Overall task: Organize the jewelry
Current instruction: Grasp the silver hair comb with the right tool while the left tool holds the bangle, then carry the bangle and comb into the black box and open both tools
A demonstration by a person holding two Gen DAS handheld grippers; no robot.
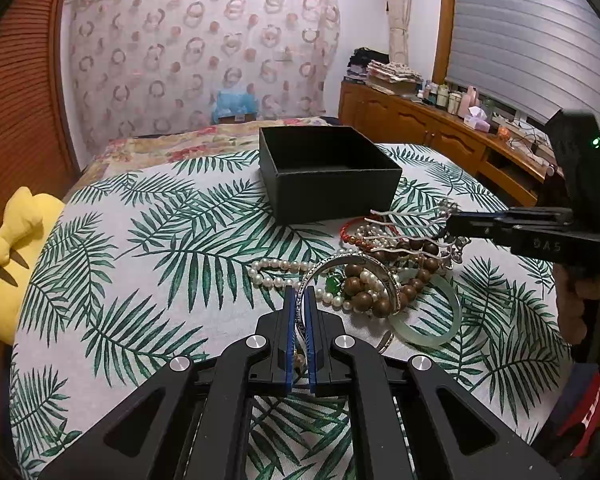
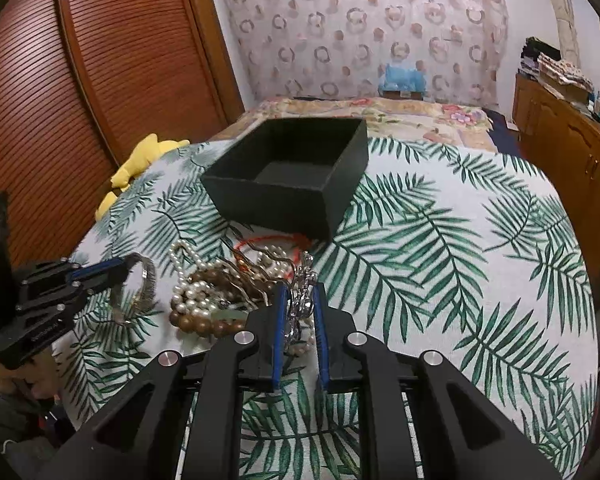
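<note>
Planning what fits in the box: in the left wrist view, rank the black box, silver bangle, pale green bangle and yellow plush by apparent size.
1. black box
2. yellow plush, partly cut off at the frame edge, so unsure
3. silver bangle and pale green bangle look alike; not ranked.

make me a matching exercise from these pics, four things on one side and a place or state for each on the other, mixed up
Things:
1. silver bangle
2. black box
3. jade bangle
4. yellow plush toy

Places or states:
A. lying flat on the leaf-print cloth, nearest edge of the jewelry pile
B. open, nothing visible inside, beyond the pile
C. pinched between the left gripper's blue pads
D. off the cloth's far left edge

Pairs: 1-C, 2-B, 3-A, 4-D
</note>
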